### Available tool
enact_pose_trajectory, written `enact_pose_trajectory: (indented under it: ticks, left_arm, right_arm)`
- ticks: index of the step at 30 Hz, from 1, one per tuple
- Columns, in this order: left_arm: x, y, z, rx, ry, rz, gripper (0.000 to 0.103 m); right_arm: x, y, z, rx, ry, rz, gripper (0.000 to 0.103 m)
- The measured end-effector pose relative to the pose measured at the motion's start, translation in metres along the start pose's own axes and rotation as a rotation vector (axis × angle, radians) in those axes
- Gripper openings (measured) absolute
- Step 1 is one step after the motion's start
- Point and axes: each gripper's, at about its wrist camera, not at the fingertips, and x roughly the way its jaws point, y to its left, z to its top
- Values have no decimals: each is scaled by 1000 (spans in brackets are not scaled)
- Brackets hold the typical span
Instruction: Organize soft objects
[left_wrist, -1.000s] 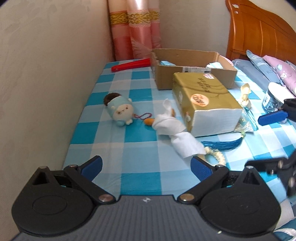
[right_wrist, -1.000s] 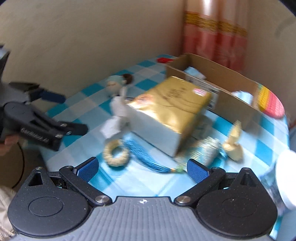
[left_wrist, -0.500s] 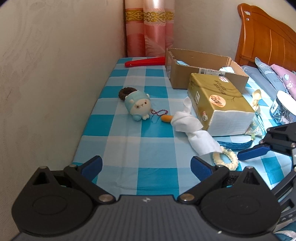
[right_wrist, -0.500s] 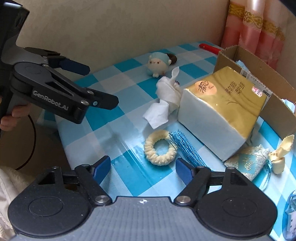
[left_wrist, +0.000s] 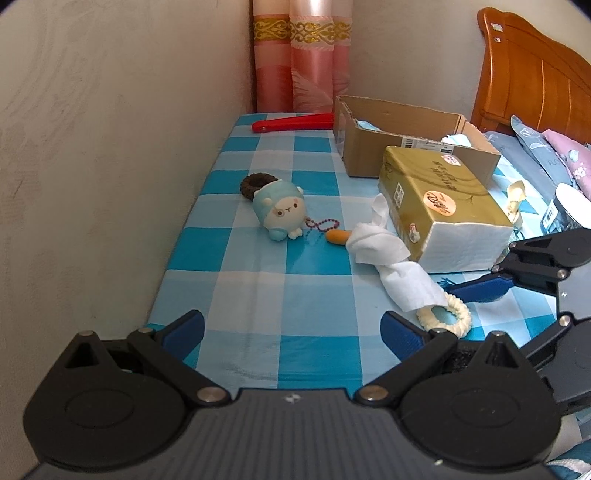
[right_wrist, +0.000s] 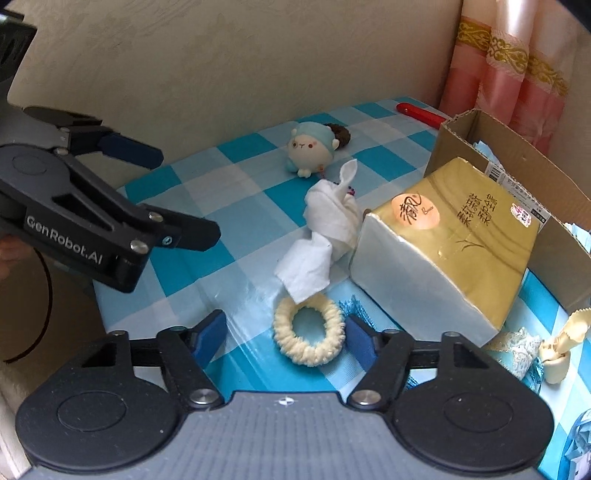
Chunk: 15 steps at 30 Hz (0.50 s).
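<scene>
A cream scrunchie (right_wrist: 309, 334) lies on the blue checked tablecloth (right_wrist: 236, 162), between the open fingers of my right gripper (right_wrist: 284, 336); it also shows in the left wrist view (left_wrist: 445, 317). A crumpled white tissue (right_wrist: 327, 225) overlaps its far edge. A small blue and cream plush toy (left_wrist: 282, 210) with a bead chain lies beside a dark scrunchie (left_wrist: 256, 184). My left gripper (left_wrist: 293, 334) is open and empty above the table's near edge.
A gold tissue pack (left_wrist: 441, 210) lies in front of an open cardboard box (left_wrist: 406, 133). A red flat object (left_wrist: 293, 122) lies at the back by the curtain. A blue tassel (right_wrist: 356, 306), a lace pouch (right_wrist: 524, 347) and a cream trinket (right_wrist: 561, 339) lie right. The wall runs along the left.
My right gripper has swung left and come down toward the cream scrunchie, which now sits between its fingers. My left gripper has drifted left and stayed open.
</scene>
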Motion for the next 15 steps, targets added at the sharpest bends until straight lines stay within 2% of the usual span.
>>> enact_pose_trajectory:
  ticks: [4,15]
  left_arm:
    - [1,-2,0,4,3,-4,101]
    - [2,-16,5,44,0,-56,101]
  right_arm:
    - [-1,-1,2,10,-5,-19,49]
    - [-19,-7,-18,37,11,-49,46]
